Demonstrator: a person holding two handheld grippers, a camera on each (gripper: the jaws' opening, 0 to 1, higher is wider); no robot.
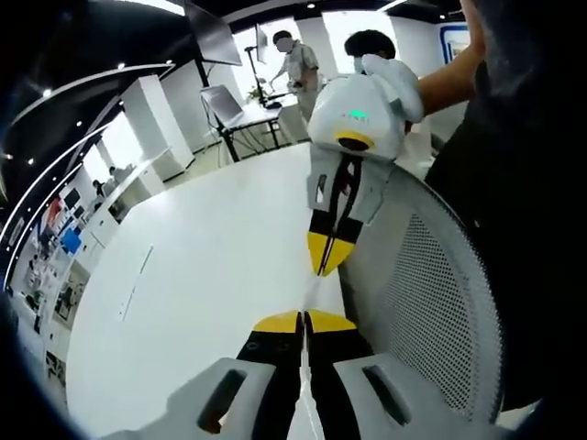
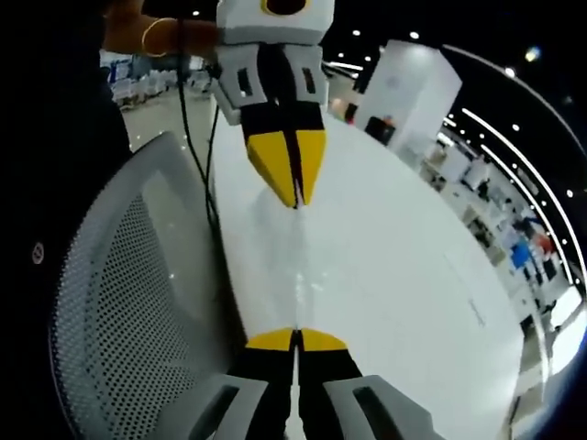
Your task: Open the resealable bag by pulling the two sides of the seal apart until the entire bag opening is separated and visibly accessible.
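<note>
The resealable bag is clear and very hard to see. It shows as a thin, faint strip stretched between the two grippers above the white table. In the left gripper view my left gripper rises from the bottom, its yellow-tipped jaws pressed together on the bag's near edge. My right gripper points down at it from above, also closed on the strip. In the right gripper view my right gripper holds the near end and the left gripper holds the far end.
A round white table lies under the bag. A grey mesh chair back stands close beside the grippers, also seen at left. A black cable hangs by the chair. A person stands at a far desk.
</note>
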